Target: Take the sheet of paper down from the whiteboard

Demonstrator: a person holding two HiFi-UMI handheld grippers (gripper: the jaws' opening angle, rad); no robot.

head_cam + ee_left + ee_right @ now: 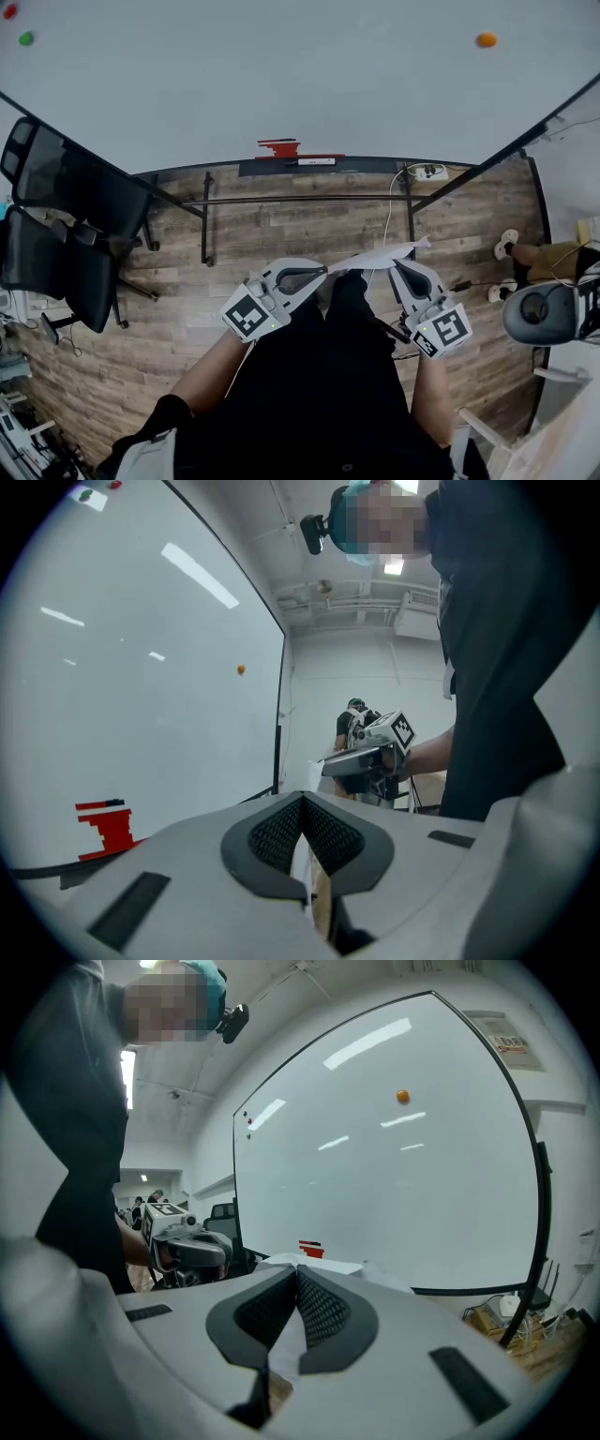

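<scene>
Left of the whiteboard (pixel 281 84) stand black chairs (pixel 66 225).

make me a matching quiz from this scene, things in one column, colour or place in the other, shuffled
1 sheet of paper
2 magnet at upper right
3 office chairs
4 block on the whiteboard ledge

A red
B orange
C black
D clamped in left gripper and right gripper

Pairs: 1-D, 2-B, 3-C, 4-A
</scene>
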